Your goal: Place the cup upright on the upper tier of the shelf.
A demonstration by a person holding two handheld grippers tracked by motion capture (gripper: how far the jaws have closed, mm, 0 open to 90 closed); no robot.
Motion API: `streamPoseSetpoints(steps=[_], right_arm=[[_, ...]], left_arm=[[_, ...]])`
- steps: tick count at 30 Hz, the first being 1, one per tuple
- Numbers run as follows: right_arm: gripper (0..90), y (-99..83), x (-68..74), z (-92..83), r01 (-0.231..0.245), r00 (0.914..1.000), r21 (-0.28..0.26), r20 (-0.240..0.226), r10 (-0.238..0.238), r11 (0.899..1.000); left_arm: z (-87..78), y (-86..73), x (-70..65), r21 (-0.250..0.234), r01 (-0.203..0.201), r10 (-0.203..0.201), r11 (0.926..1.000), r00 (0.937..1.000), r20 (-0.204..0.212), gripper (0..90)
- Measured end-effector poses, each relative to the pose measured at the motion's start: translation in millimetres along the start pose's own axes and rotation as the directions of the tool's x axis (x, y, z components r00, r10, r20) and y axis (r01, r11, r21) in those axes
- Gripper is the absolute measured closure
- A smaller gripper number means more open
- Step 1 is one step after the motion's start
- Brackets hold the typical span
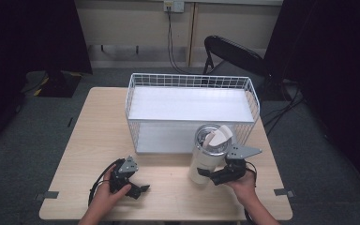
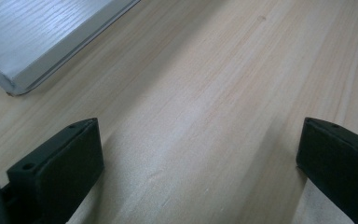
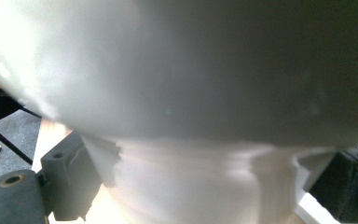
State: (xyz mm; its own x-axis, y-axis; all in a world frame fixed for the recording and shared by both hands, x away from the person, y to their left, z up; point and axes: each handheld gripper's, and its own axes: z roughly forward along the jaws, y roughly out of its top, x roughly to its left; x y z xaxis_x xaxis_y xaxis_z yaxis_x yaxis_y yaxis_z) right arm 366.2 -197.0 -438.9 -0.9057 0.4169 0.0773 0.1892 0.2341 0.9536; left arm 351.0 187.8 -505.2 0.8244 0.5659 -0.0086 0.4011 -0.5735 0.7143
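Note:
A white tumbler [image 1: 207, 158] with a steel rim and a flip lid stands near the table's front right, just before the wire basket. My right gripper [image 1: 212, 176] has its jaws around the tumbler's narrow lower part. In the right gripper view the tumbler [image 3: 191, 84] looms close and blurred, and my right gripper [image 3: 205, 186] presses on both of its sides. My left gripper [image 1: 138, 189] rests low over the table at the front left, open, a hand on it. In the left gripper view my left gripper [image 2: 200, 163] has only bare wood between its jaws.
A white wire basket [image 1: 192, 79] with a white shelf board inside stands at the back middle of the wooden table [image 1: 98, 136]. A corner of the white board [image 2: 42, 42] lies ahead of the left gripper. A black folding chair [image 1: 234, 51] stands behind the table.

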Motion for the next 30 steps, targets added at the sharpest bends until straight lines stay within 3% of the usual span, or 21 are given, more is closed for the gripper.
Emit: streamPoseSetpoints(steps=[8,30], right_arm=[[10.2,19.3,-3.0,-7.2,-0.001,0.9999,-0.023,0.013,0.001,1.0],[10.2,62.7,-12.4,-16.5,-0.008,1.0,0.015,-0.002,0.008,1.0]], left_arm=[[0.0,-0.1,-0.2,0.0,0.002,-0.002,1.0,1.0,0.0,0.0],[-0.2,-0.2,-0.3,0.001,0.001,-0.001,1.0,1.0,-0.001,0.0]])
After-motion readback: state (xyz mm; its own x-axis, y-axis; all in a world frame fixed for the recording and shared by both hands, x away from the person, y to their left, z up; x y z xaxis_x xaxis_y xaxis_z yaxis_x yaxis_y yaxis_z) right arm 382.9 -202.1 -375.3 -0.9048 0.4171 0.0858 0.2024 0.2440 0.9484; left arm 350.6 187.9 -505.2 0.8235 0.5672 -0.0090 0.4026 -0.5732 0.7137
